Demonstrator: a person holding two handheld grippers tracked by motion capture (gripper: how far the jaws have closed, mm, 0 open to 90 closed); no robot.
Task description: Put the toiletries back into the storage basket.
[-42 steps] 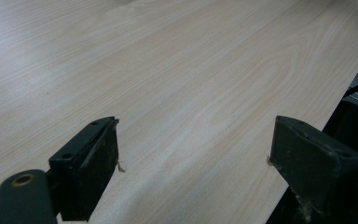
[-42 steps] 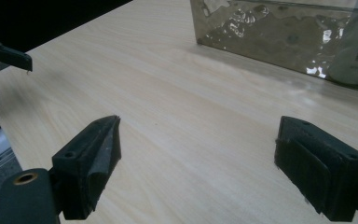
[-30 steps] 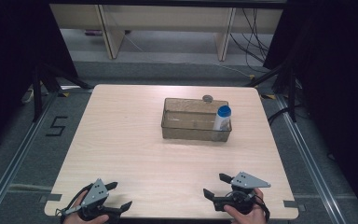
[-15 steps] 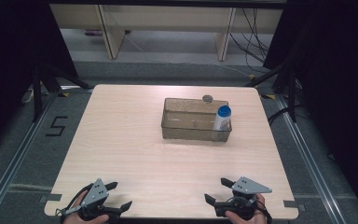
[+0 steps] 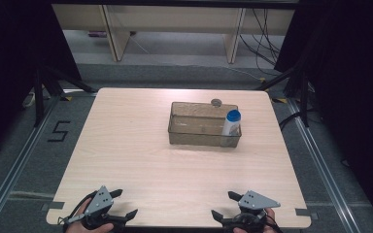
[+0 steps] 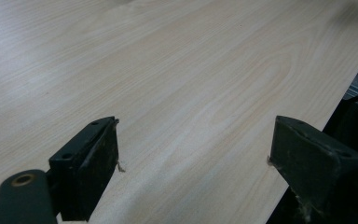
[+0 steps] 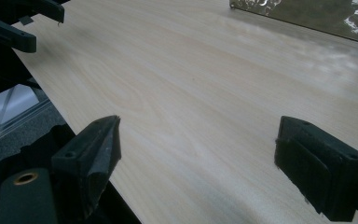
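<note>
Nothing on the table (image 5: 141, 145) is shifting since a moment ago; only the right gripper (image 5: 225, 205) is settling slightly nearer the edge. A white bottle (image 5: 231, 126) is standing upright in the right end of a clear bin (image 5: 194, 131), a small round object (image 5: 216, 102) lying just behind. Both grippers, left gripper (image 5: 124, 203) included, are resting at the near edge, jaws spread wide and empty, seemingly waiting to begin reaching.

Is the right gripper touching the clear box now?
Apart. In the high view the right gripper sits at the table's near edge, with bare wood between it and the clear box.
</note>
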